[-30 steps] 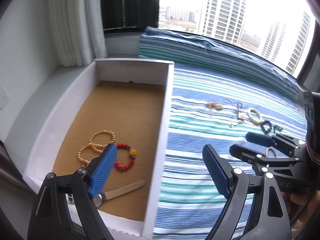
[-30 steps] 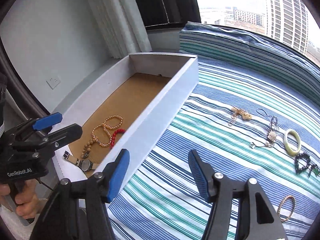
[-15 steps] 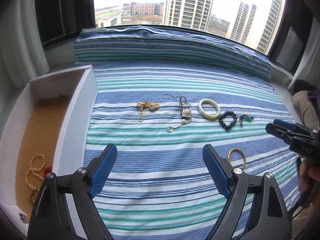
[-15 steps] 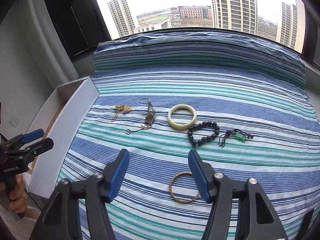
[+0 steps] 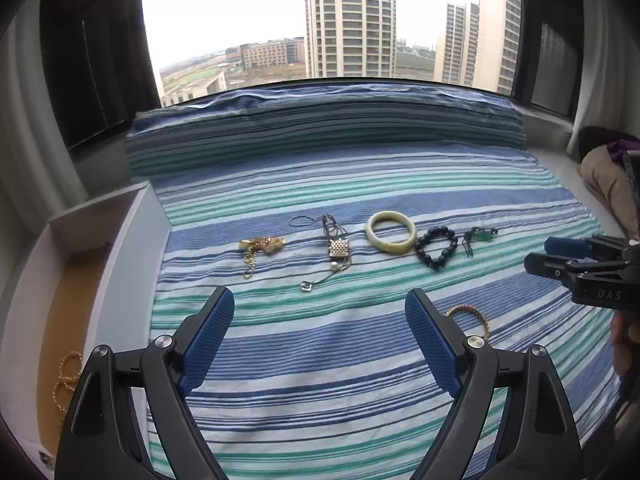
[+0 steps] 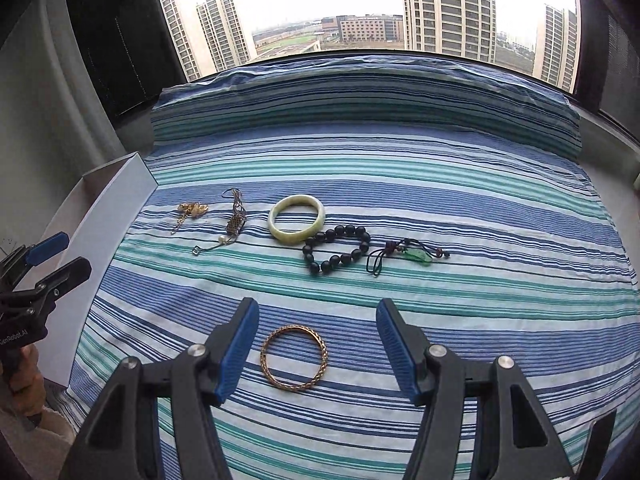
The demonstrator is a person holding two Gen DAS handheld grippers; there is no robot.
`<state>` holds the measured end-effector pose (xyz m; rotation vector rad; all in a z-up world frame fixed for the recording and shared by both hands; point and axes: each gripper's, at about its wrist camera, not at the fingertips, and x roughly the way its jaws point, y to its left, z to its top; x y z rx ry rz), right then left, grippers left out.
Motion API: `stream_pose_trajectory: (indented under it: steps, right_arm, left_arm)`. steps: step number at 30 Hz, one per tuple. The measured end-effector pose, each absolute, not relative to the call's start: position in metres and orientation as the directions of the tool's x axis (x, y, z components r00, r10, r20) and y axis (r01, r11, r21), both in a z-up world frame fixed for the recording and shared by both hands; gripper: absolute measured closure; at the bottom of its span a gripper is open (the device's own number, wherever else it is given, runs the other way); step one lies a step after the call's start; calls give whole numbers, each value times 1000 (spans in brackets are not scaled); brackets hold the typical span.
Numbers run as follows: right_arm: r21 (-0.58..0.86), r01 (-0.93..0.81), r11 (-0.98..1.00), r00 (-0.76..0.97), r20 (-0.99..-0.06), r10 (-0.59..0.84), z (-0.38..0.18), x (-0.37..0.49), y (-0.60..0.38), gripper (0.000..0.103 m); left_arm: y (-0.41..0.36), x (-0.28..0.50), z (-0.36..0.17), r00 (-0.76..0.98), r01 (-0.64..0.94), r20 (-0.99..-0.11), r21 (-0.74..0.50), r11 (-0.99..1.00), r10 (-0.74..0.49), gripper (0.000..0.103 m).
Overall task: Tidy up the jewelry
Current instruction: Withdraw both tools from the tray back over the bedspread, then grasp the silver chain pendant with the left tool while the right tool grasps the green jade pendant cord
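Note:
Jewelry lies in a row on the striped blue-green cloth [image 5: 320,344]: a gold chain piece [image 5: 262,245], a silver pendant necklace [image 5: 338,249], a pale green bangle [image 5: 391,232], a black bead bracelet [image 5: 436,249] and a green charm on cord [image 5: 480,237]. A gold twisted bangle [image 6: 294,357] lies nearer, between my right gripper's [image 6: 314,344] open, empty fingers and a little ahead of the tips. My left gripper [image 5: 320,336] is open and empty above the cloth. The white box [image 5: 86,240] at left holds a pearl string [image 5: 66,372].
A striped bolster [image 5: 320,128] runs along the window at the back. The box's white wall [image 6: 116,216] borders the cloth's left edge. A beige and purple bundle [image 5: 608,176] lies at the far right. My right gripper shows in the left wrist view [image 5: 580,260].
Both grippers have swung right, away from the box, and now face the row of jewelry. The right gripper has closed in over the gold twisted bangle.

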<state>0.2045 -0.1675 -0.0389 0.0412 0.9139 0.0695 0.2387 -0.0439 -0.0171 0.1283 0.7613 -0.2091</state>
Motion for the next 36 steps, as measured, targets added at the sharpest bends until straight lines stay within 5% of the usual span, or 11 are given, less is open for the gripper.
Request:
stream_pose_trajectory:
  steps: [9, 17, 27, 34, 36]
  right_arm:
    - [75, -48, 996, 611, -786, 89, -42, 208, -164, 41]
    - [72, 25, 997, 609, -792, 42, -40, 226, -192, 41]
    - [161, 86, 983, 571, -817, 84, -54, 247, -229, 41]
    - [196, 134, 971, 562, -823, 88, -59, 254, -262, 41]
    - [197, 151, 969, 554, -829, 82, -63, 262, -273, 41]
  left_arm:
    - [-49, 249, -17, 703, 247, -697, 55, 967, -140, 11]
    - [-19, 353, -49, 485, 238, -823, -202, 950, -296, 9]
    - [-75, 434, -124, 368, 269, -912, -85, 959, -183, 26]
    - [-99, 462, -162, 359, 221, -926, -37, 974, -116, 26]
    - [-101, 466, -167, 369, 211, -924, -26, 977, -104, 35]
